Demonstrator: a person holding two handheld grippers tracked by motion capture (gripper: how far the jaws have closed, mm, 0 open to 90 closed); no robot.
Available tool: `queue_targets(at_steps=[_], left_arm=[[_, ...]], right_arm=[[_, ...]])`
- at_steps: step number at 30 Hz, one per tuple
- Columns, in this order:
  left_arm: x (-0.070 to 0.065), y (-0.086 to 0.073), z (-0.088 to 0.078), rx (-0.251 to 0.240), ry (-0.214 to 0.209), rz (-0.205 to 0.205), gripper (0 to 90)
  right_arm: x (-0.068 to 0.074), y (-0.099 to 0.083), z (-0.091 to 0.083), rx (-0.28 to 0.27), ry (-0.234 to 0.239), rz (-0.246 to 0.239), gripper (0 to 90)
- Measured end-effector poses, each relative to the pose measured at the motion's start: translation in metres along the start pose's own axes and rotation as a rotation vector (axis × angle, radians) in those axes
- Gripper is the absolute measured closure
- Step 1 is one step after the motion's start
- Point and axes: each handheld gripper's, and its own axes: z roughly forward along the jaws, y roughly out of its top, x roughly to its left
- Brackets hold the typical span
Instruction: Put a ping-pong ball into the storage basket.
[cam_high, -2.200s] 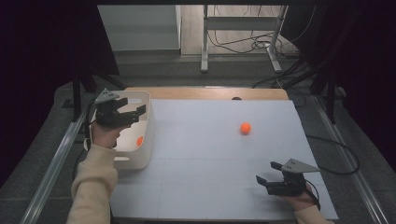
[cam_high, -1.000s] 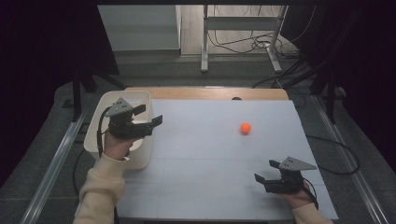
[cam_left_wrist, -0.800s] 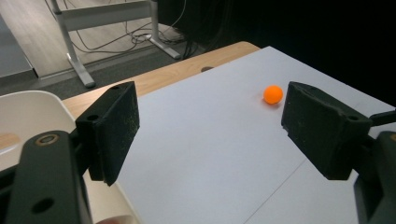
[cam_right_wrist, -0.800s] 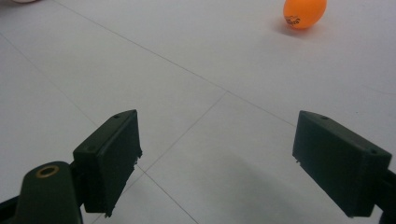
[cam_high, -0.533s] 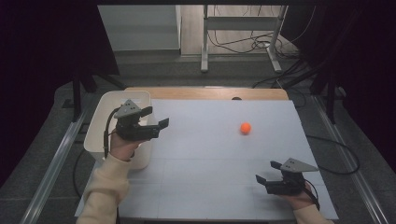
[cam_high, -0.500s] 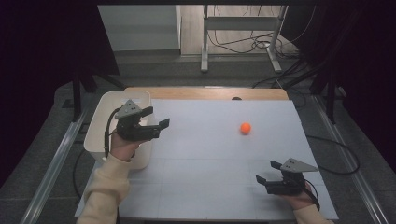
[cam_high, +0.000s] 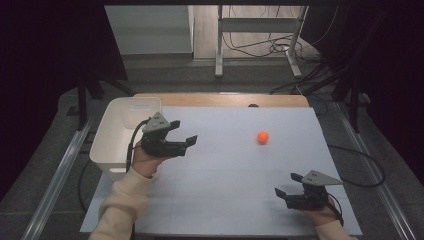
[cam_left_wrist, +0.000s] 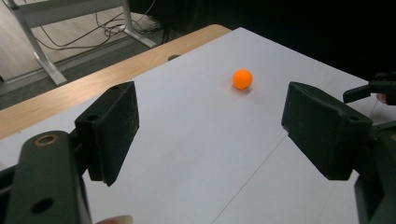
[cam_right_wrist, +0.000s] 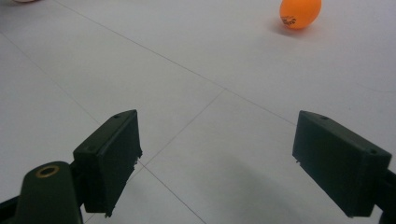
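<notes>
- The table (cam_high: 220, 165) was bare white board around the ball (cam_high: 263, 137), which lay toward the far right, well apart from both my grippers.
- The bin (cam_high: 120, 135) stood at the table's left edge, just beside my left hand; if I swung back carelessly, I judged I could knock its rim.
- My left gripper (cam_high: 184, 134) hung above the table with jaws wide apart and nothing between them, pointing toward the ball (cam_left_wrist: 243, 79).
- My right gripper (cam_high: 286, 185) rested low near the front right, jaws likewise spread and empty.
- The ball was round and light: I judged that closing off-centre, or nudging it with one jaw first, would send it rolling off.
- The right gripper view showed dark print on the ball (cam_right_wrist: 300, 13); the high view showed bin and both hands together.
</notes>
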Motion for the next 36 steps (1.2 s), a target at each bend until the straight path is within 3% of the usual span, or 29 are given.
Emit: queue_targets(at_steps=[12,36], left_arm=[[-0.011,0.0,0.015,0.008,-0.027,0.003,20.5],[-0.038,-0.005,0.057,0.102,-0.108,0.059,20.1]], right_arm=[[-0.001,-0.001,-0.001,-0.005,0.001,0.008,15.8],[-0.002,0.0,-0.002,-0.006,0.009,0.002,16.1]])
